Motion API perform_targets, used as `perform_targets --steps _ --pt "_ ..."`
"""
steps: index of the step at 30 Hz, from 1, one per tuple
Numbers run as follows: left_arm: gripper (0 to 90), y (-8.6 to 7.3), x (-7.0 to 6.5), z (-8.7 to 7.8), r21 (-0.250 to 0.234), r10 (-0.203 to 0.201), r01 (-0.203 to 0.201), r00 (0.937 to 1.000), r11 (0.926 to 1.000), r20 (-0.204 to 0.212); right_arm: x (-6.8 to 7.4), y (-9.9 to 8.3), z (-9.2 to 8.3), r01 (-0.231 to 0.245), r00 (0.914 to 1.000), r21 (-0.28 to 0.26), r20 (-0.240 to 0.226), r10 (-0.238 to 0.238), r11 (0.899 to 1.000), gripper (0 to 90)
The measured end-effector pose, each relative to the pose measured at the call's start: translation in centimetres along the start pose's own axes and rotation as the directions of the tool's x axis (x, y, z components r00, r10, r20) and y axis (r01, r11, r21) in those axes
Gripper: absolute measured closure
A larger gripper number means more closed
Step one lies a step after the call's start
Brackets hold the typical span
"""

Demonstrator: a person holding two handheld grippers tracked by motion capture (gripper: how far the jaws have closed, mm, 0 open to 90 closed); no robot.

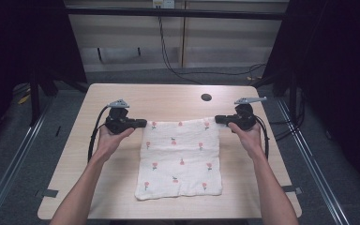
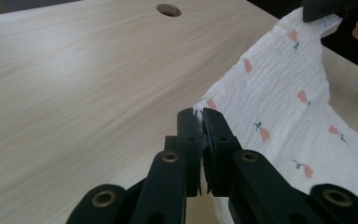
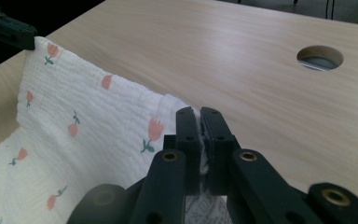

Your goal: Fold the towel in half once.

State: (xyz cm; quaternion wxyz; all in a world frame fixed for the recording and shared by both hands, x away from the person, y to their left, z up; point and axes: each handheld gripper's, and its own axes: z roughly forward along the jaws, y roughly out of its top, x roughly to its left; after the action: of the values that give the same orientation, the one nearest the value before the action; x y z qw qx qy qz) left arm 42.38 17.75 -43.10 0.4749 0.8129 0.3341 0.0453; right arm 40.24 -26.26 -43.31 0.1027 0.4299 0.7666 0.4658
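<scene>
The left claw (image 1: 141,123) is clamped on the far left corner of a white cloth (image 1: 180,159), its two black jaws pressed together with a sliver of fabric between them, as the left gripper view (image 2: 200,122) shows close up. To its right the cloth's far edge runs across to the right claw (image 1: 219,119), which is clamped in the same way on the far right corner; the right gripper view (image 3: 199,119) shows the fabric pinched between its jaws. That far edge is lifted off the surface (image 1: 122,96) between the two claws, while the rest of the cloth slopes down toward the person and lies flat below them. The cloth is printed with small pink flowers on green stems.

The surface is pale wood with rounded corners. One round hole (image 1: 206,97) sits beyond the right claw, near the far edge. Around it lies grey floor, with metal rails at both sides, dark curtains left and right, and a pale panelled wall behind, from which black cables (image 1: 168,56) hang.

Count: two claws, two hands, one cloth, one hole.
</scene>
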Motion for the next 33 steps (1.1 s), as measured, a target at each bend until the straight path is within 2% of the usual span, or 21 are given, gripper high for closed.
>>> perform_targets --steps 4,5,6,7,9,12,16,21,29,33 --pt "86.7 0.5 -0.1 -0.4 -0.013 0.006 -0.006 0.9999 0.9999 -0.009 -0.1 0.9 -0.6 0.005 1.0000 -0.022 0.008 -0.004 1.000 87.0" --pt "86.7 0.5 -0.2 -0.6 -0.027 0.003 -0.002 1.0000 0.9996 0.008 -0.1 1.1 -0.7 0.004 1.0000 -0.031 0.008 -0.004 1.000 87.0" --pt "86.7 0.4 -0.4 -0.6 -0.023 0.012 -0.012 0.9998 0.9997 0.014 0.0 1.2 -0.9 -0.002 1.0000 -0.044 0.003 0.002 0.999 87.0" --pt "86.7 0.2 -0.6 -0.4 -0.009 0.030 -0.030 0.9996 0.9995 0.000 0.1 1.1 -0.9 -0.001 1.0000 -0.050 -0.001 0.001 0.999 87.0" --pt "86.7 -0.5 -0.7 -0.2 0.011 0.036 -0.036 0.9993 0.9993 -0.004 0.4 0.7 -0.9 0.008 0.9999 -0.053 -0.010 -0.008 0.999 87.1" --pt "86.7 -1.2 -0.4 -0.2 0.010 0.022 -0.022 0.9997 0.9997 -0.008 0.6 -0.3 -1.0 0.012 0.9998 -0.047 -0.017 -0.013 0.999 87.1" --pt "86.7 -1.6 -0.6 -0.6 0.009 0.029 -0.029 0.9996 0.9995 0.001 0.7 -1.2 -1.3 0.014 0.9996 -0.037 -0.025 -0.015 0.999 87.1" --pt "86.7 -1.9 -1.2 -1.4 -0.005 0.047 -0.047 0.9986 0.9989 0.022 1.4 -1.7 -1.8 0.033 0.9987 -0.035 -0.038 -0.035 0.999 87.1" --pt "86.6 -2.3 -2.5 -2.4 -0.020 0.078 -0.077 0.9966 0.9968 0.025 2.6 -2.1 -3.4 0.061 0.9962 -0.074 -0.057 -0.065 0.995 87.0" --pt "86.6 -2.3 -3.2 -2.9 -0.013 0.102 -0.102 0.9942 0.9947 0.033 3.1 -2.4 -4.2 0.074 0.9947 -0.075 -0.065 -0.079 0.994 87.0"
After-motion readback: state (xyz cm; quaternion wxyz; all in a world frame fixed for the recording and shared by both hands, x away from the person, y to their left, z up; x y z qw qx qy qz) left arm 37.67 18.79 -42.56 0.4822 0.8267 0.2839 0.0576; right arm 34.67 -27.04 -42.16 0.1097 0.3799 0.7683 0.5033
